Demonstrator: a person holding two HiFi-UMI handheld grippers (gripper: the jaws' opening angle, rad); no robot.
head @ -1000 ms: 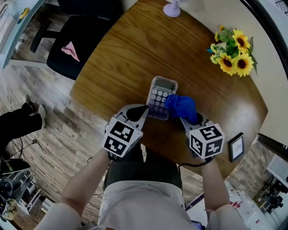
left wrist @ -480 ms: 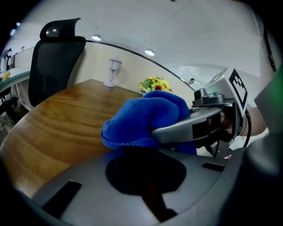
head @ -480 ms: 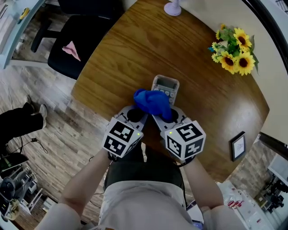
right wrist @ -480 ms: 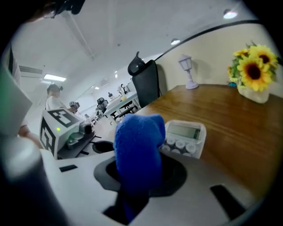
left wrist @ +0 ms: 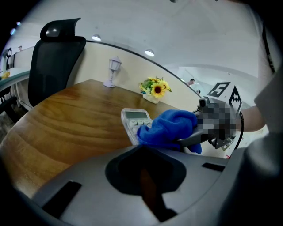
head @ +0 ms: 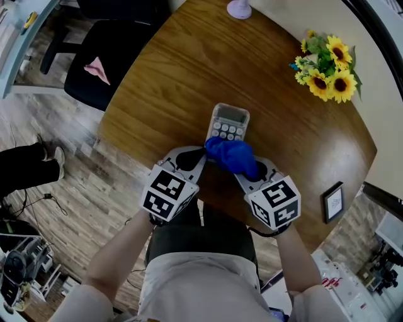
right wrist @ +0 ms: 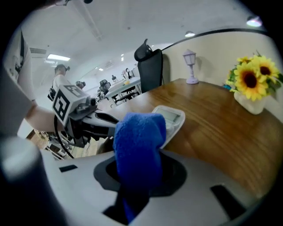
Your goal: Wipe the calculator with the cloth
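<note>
head view: cloth (head: 230, 154) swung back from 7 o'clock side of calculator (head: 229, 118) onto its lower keys; screen at 12 o'clock uncovered. right gripper (head: 244, 168) clamped on cloth. left gripper (head: 203, 157) jaws together, empty, at calculator's 7 o'clock corner. looks mid-wipe.

Your calculator (head: 228, 126) lies on the surface (head: 170, 82) straight ahead of you, its near end under the cloth (head: 232, 155). The cloth sits between the fingers of your right gripper (head: 250, 171), which is on your side of it. Your left gripper (head: 200, 157) is just left of the cloth, by the calculator's near left corner. Sunflowers (head: 327, 66) stand far right, a lamp (head: 239, 9) at the far edge, and a chair (head: 107, 56) off the surface's left side.
</note>
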